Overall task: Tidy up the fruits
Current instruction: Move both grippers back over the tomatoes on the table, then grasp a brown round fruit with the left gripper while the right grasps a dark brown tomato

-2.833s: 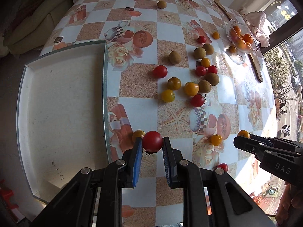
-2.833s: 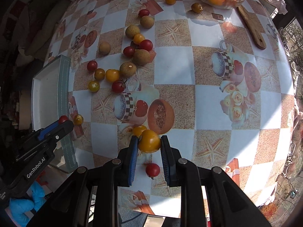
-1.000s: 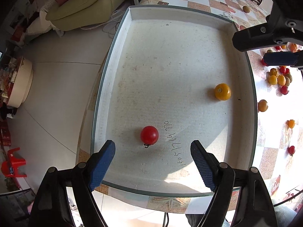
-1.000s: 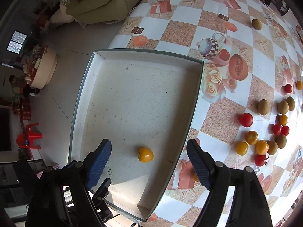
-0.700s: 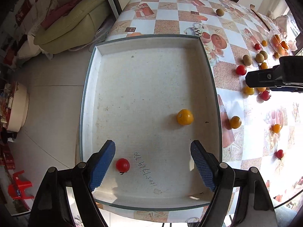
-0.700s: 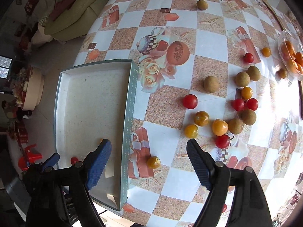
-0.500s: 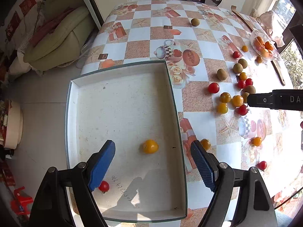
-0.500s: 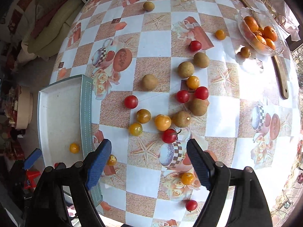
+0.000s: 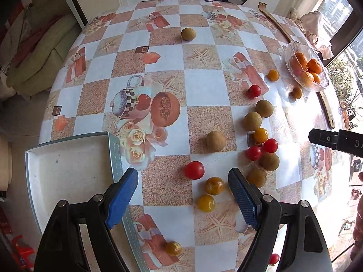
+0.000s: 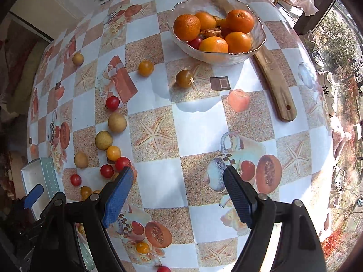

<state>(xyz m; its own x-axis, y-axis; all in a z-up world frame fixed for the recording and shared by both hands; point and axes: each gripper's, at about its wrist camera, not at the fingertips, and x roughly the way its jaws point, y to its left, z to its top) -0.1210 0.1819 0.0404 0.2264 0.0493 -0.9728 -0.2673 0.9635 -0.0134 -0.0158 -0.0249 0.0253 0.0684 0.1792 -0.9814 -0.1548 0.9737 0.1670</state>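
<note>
While both claws hang wide open w/ nothing held, left claw [image 9: 182,195] sits over a red tomato [image 9: 194,170] near the tray [image 9: 68,172]; right claw [image 10: 178,195] over bare counter [image 10: 199,136]. Most fruit's loose on the counter, so plenty left imo.

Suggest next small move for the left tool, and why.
Probably lower the left tool onto the red tomato just ahead of its pads. The tool is open and empty, that tomato sits apart from the cluster with bare tablecloth around it, and the white tray is close by for the drop.
</note>
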